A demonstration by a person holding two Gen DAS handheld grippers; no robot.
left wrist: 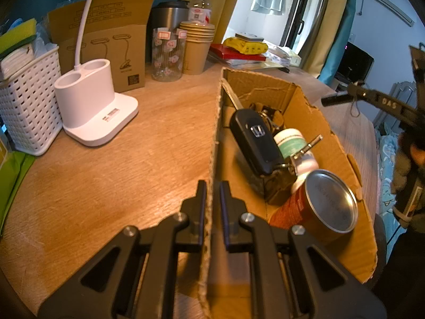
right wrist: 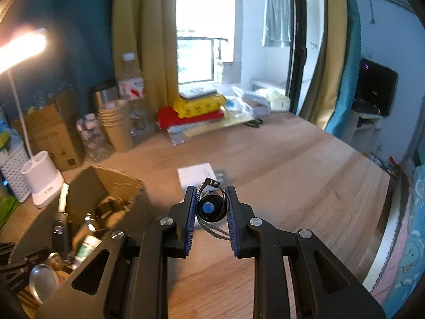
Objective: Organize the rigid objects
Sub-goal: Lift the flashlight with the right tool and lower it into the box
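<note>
Black little cylinder with a blue dot on its end, looks like a mini flashlight, is pinched between the blue ribbed pads of the right gripper, up off the wooden desk. The jaws stand fairly narrow, pressing its round sides, and a braided wrist cord dangles under it. A small white box sits on the desk just behind.

My guess is it's light and totally stiff, but a smooth round barrel can roll or slip in a side pinch, so a grip around the middle of the barrel seems right, not by the cord. That cord might snag on the box rim going in.

The left gripper is clamped nearly shut on the near wall of the brown cardboard box, holding it steady. Inside already: a black car key fob, a white bottle with a green label, and an orange tin can with a silver end, lying on its side. The flashlight probably goes in next, and there's free space near the far end.
</note>
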